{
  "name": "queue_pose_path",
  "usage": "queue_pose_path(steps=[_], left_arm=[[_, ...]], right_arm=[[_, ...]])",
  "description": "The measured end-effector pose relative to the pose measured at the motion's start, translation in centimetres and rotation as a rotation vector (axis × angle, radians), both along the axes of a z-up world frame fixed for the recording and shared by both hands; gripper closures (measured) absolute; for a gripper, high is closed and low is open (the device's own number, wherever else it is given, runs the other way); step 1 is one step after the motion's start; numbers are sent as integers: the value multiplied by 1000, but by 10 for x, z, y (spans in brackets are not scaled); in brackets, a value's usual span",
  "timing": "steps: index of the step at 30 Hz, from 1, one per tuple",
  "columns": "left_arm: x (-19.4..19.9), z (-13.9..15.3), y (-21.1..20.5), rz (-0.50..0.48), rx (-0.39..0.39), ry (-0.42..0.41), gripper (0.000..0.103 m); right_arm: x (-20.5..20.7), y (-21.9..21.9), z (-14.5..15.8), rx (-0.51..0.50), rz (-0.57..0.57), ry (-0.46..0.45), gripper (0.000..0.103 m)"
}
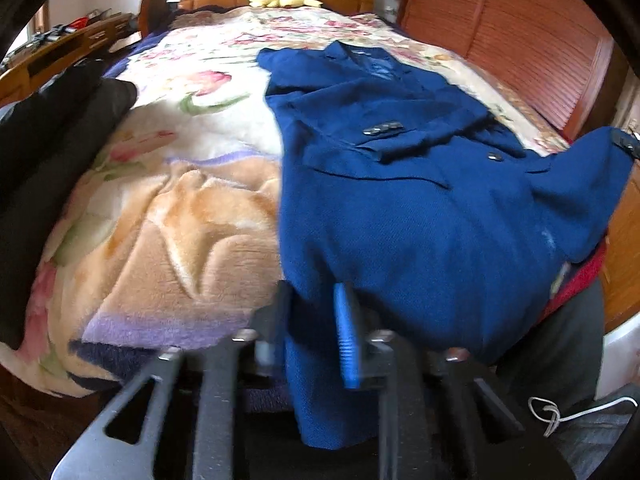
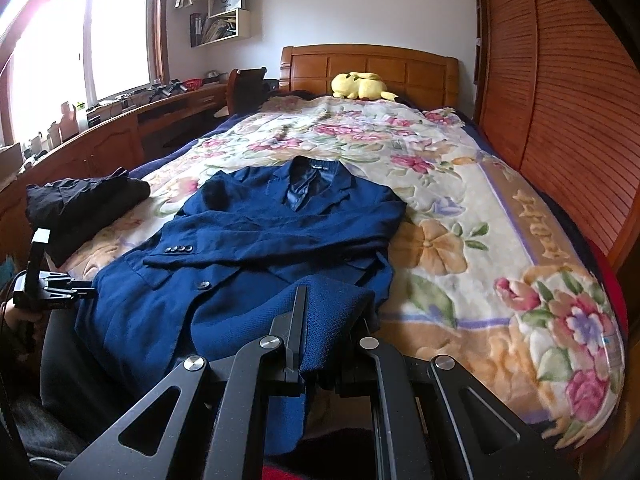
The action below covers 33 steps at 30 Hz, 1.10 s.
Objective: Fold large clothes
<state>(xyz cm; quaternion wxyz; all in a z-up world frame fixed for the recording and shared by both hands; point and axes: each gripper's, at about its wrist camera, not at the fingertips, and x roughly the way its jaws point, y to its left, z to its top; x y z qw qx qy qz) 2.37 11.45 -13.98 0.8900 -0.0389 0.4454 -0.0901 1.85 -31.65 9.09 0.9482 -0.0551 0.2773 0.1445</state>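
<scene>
A navy blue blazer (image 2: 256, 240) lies face up on the floral blanket (image 2: 460, 208), collar toward the headboard, sleeves folded across the chest. It also shows in the left wrist view (image 1: 400, 184). My left gripper (image 1: 316, 304) is shut on the blazer's bottom hem at its left corner, lifting it. That gripper shows at the left in the right wrist view (image 2: 52, 284). My right gripper (image 2: 332, 312) is shut on the hem at the blazer's right corner, the cloth bunched between its fingers.
A folded black garment (image 2: 80, 204) lies on the bed's left edge. A yellow plush toy (image 2: 360, 86) sits by the wooden headboard (image 2: 368, 64). A slatted wooden wardrobe (image 2: 560, 100) stands close on the right, a desk (image 2: 120, 132) along the left wall.
</scene>
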Motion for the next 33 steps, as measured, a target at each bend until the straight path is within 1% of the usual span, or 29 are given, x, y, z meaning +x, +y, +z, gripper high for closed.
queue_pose_path(steps=[2,5,7,10,13,16,19,23,26,28,30,33], left_arm=[[-1,4,-2,-14,1,-5,97],[-5,22,-6,-11,6,-58,99],[-9,44,-9,-2,-9,-123,99],[-14,87,-16,-4,-25,-234,99],[-17,131,-27,-26,-18,-333,99],[-23,167,-36,-48,-32,-411,99],[-33,195,-41,-58,-23,-482,99],[-51,228,-35,-63,-57,-566,99],[-50,238,-29,-52,-46,-593,99],[-40,234,-24,-35,-30,-581,99],[-23,222,-18,-14,-22,-553,99],[12,202,-10,14,-9,-487,99]], right_arm=[[-2,0,1,10,13,-7,94],[-8,-1,6,11,-3,-45,94],[-13,-2,12,20,-3,-71,95],[-24,-3,25,23,-2,-129,95],[-38,-3,44,35,-1,-193,95],[-55,-5,65,48,-3,-258,95],[-75,-9,85,68,-2,-316,95],[-107,-12,107,70,29,-381,95],[-122,-15,118,84,58,-414,94],[-122,-18,119,91,66,-407,95],[-113,-18,112,70,55,-391,95],[-78,-18,97,36,26,-344,95]])
